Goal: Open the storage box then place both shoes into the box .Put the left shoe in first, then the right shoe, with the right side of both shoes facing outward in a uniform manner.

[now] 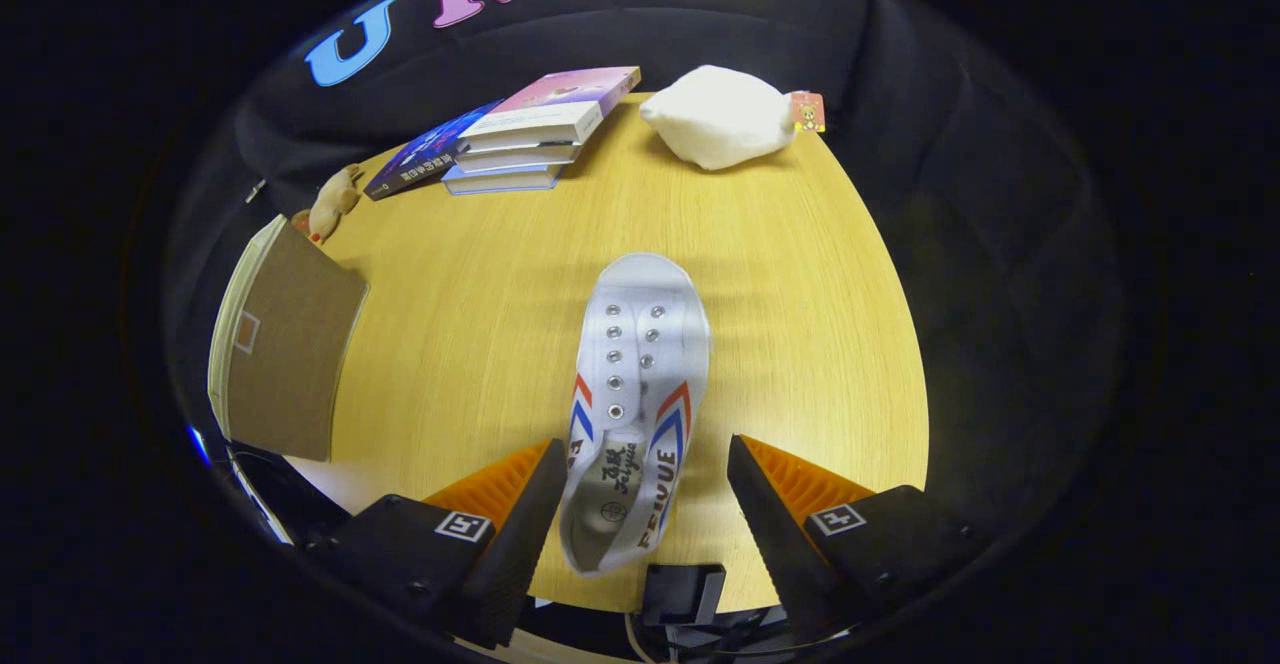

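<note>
Pale wood-grain table (800, 274) spreads ahead of me, with black cloth hanging behind it. My gripper (640, 504) is spread wide, and the heel end of a white canvas shoe (640, 384) lies between the fingers; the finger at 7 o'clock sits right against the shoe's side, though I cannot tell whether it presses, and the finger at 5 o'clock stands clear of it, so I have no grip on anything. The shoe points its toe toward 12 o'clock, sole down, unlaced, with two rows of metal eyelets, red and blue chevron stripes on both sides, and dark lettering along the side and on the tongue. Beyond the toe, near 11 o'clock, a stack of books (530, 139) rests at the table's far edge, and a white soft pouch (720, 116) with a small tag lies near 1 o'clock. A brown storage box (285, 354) sits at 9 o'clock, with a small plush toy (335, 202) just past it.
</note>
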A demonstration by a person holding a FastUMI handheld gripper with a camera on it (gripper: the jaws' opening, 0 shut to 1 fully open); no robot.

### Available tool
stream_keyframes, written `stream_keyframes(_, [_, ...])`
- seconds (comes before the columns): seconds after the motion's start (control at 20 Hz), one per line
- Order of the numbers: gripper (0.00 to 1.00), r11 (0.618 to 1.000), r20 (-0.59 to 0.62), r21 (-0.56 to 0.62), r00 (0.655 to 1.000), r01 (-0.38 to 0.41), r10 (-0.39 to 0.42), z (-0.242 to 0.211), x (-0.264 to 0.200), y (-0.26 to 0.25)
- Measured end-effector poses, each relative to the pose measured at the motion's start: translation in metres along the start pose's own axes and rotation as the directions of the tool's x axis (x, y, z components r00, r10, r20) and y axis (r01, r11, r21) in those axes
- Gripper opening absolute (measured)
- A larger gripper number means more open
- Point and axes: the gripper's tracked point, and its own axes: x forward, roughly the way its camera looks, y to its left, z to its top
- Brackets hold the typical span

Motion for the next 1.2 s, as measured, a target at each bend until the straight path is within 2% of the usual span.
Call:
stream_keyframes(0.4, [0.99, 0.984, -0.013, 0.163, 0.998, -0.065, 0.068, -0.003, 0.014, -0.01])
stream_keyframes(0.75, [0.92, 0.976, -0.04, 0.205, 0.996, -0.068, 0.078, -0.01, 0.028, -0.016])
stream_keyframes(0.95, [0.7, 0.982, -0.055, 0.178, 0.996, -0.059, 0.07, -0.013, 0.04, -0.008])
stream_keyframes(1.1, [0.4, 0.982, -0.062, 0.185, 0.996, -0.05, 0.063, -0.012, 0.045, -0.006])
stream_keyframes(1.2, [0.38, 0.977, -0.077, 0.206, 0.995, -0.05, 0.067, -0.013, 0.04, -0.007])
